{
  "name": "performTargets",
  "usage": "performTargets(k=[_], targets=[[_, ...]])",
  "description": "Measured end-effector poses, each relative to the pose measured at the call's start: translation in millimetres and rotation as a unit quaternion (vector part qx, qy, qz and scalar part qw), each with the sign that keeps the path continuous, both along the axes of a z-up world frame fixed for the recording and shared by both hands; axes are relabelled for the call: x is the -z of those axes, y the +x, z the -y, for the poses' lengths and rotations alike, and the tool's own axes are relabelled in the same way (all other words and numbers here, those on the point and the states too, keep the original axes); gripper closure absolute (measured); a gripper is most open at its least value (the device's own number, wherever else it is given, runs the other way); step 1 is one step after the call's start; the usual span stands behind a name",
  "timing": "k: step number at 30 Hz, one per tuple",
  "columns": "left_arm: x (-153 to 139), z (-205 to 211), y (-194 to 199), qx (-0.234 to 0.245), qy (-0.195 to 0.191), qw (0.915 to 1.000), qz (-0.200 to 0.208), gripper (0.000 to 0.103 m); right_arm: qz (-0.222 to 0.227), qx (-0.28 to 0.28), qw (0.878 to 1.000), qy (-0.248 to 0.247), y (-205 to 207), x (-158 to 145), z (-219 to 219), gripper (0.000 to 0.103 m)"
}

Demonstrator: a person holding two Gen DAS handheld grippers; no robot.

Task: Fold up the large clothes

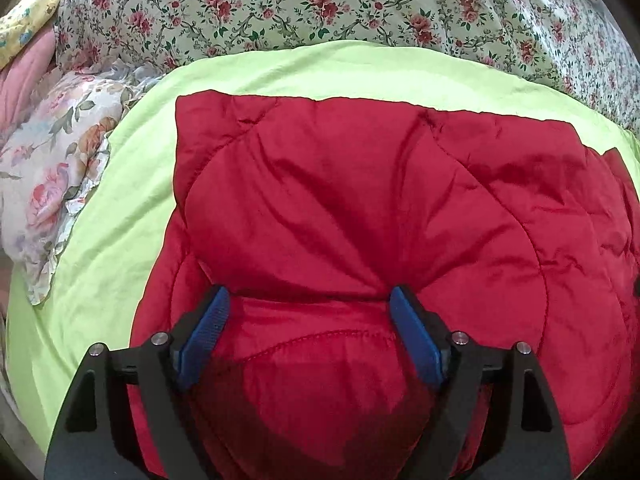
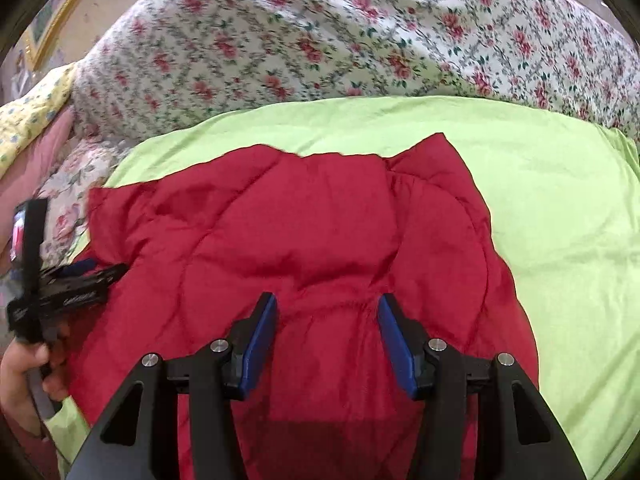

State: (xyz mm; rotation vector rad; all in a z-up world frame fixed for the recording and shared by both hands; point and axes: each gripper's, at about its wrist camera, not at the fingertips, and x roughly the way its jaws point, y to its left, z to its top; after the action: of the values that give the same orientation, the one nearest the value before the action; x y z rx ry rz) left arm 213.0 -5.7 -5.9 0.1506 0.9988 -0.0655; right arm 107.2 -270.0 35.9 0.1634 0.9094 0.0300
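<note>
A red quilted garment (image 1: pixel 360 200) lies spread on a lime green sheet (image 1: pixel 120 220). My left gripper (image 1: pixel 310 294) stands wide over its near part, and a puffy bulge of the red fabric rises between the blue pads (image 1: pixel 208 332) without clear pressing. In the right wrist view the same red garment (image 2: pixel 300 232) lies flat under my right gripper (image 2: pixel 326 300), whose blue pads (image 2: pixel 260 340) stand apart above gathered fabric. The left gripper (image 2: pixel 104 268) shows at the garment's left edge, held by a hand (image 2: pixel 20 376).
A rose-patterned bedcover (image 1: pixel 320 0) rises behind the green sheet (image 2: pixel 560 200). A pale floral cloth with a frilled edge (image 1: pixel 52 176) lies at the left, beside pink and yellow bedding (image 1: pixel 24 68). Bare green sheet stretches to the right of the garment.
</note>
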Motion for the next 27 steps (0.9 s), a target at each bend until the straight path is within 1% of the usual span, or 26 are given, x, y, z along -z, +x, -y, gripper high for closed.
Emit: performTargets(k=[5, 9, 12, 15, 17, 20, 22, 27], targets=[[-9.0, -6.8, -12.8, 0.001, -0.007, 1.0000, 0.002, 0.019, -0.009, -0.012, 1.000, -0.001, -19.3, -1.1, -5.6, 0.049], [-21.2, -15.4, -45.2, 0.012, -0.012, 0.9997, 0.015, 0.019, -0.009, -0.017, 1.000, -0.001, -34.1, -3.7, -6.6, 0.049], [-25.7, -21.5, -70.8, 0.016, -0.025, 0.9994, 0.016, 0.019, -0.010, -0.026, 1.000, -0.005, -44.9, -5.7, -9.5, 0.048], [-25.5, -25.7, -89.1, 0.017, -0.033, 0.9992, 0.010, 0.019, -0.023, -0.033, 0.999, -0.033, -50.5, -0.2, -12.9, 0.047], [-25.6, -28.7, -101.4, 0.018, -0.043, 0.9989, 0.006, 0.019, -0.040, -0.036, 0.998, -0.034, -54.0, 7.5, -13.7, 0.047], [-24.8, -30.5, -116.2, 0.020, -0.052, 0.9984, 0.000, 0.019, -0.049, -0.036, 0.997, -0.045, -64.5, 12.3, -17.5, 0.047], [-21.2, -27.7, -121.8, 0.025, -0.057, 0.9980, -0.006, 0.019, -0.053, -0.032, 0.997, -0.040, -72.0, 14.5, -17.1, 0.047], [-6.8, -17.4, -122.8, 0.030, -0.029, 0.9991, -0.005, 0.018, -0.049, -0.020, 0.998, -0.026, -81.8, 18.8, -15.6, 0.047]])
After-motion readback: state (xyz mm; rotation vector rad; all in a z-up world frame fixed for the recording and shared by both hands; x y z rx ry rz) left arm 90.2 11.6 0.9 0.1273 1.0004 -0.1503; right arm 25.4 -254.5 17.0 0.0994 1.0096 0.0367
